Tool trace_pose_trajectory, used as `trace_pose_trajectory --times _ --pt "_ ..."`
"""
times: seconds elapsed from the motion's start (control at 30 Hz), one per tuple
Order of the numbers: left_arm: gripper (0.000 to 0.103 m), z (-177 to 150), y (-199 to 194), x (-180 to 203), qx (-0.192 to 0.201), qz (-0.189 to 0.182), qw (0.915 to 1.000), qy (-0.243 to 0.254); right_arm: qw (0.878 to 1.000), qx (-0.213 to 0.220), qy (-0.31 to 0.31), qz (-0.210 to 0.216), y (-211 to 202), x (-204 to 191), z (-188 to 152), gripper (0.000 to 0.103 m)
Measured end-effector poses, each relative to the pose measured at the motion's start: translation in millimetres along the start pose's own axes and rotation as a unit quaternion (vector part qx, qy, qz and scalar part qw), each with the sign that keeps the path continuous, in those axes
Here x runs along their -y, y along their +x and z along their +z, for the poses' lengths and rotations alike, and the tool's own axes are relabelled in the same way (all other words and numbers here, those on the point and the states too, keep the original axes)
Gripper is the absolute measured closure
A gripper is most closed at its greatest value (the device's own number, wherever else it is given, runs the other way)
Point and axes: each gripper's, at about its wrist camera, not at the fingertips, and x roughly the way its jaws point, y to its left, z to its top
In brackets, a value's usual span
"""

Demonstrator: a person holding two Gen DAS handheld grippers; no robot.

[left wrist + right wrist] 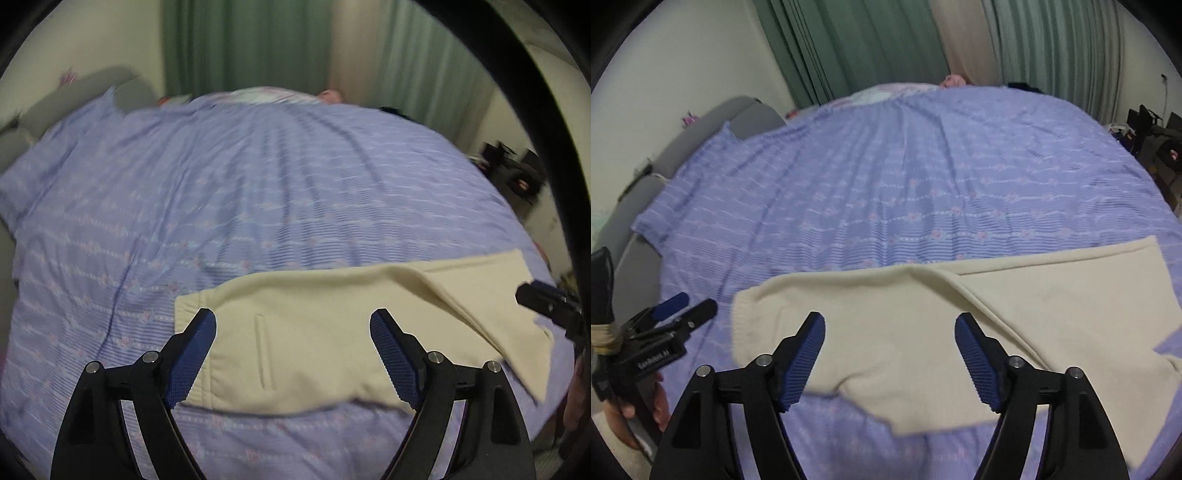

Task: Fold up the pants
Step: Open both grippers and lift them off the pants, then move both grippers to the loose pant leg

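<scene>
left gripper: black frame, blue ribbed pads, jaws spread wide, nothing pinched; hanging above the waistband end of the pants, clear of the cloth.
right gripper: same build, also gaping, nothing in it, hovering over the middle of the pants.
why so: looks like a let-go pose, both raised off the fabric so the fold can lie flat without getting dragged (just a guess tbh).
pants: cream, soft fleecy cotton-looking pair, lying flat near the front edge of the bed, legs running off to the right.
look: one layer flapped diagonally over the other, a slit pocket showing near the ribbed waistband, right end a bit ragged and uneven.
bedspread: lilac striped cover with little flowers, wrinkly, under everything.
curtains: green, pleated, way at the back.
</scene>
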Motion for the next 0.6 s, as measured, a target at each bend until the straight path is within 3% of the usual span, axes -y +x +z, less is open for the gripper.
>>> trace_pose_trajectory --times 0.1,0.33,0.5,0.6 --pt "0.007 -6 -45 30 0.021 -0.031 0.9989 0.029 1.000 0.022 0.002 -0.016 -56 4 -12 0.028" --pt "0.004 -17 -111 100 0.057 -0.110 0.9909 0.054 0.997 0.063 0.017 -0.040 -155 32 -41 0.024" --pt "0.002 -30 -139 153 0.068 -0.148 0.9848 0.060 0.993 0.085 0.029 -0.071 -210 69 -68 0.024" --pt "0.002 -38 -143 180 0.070 -0.150 0.9840 0.066 0.991 0.096 0.040 -0.082 -236 99 -86 0.024"
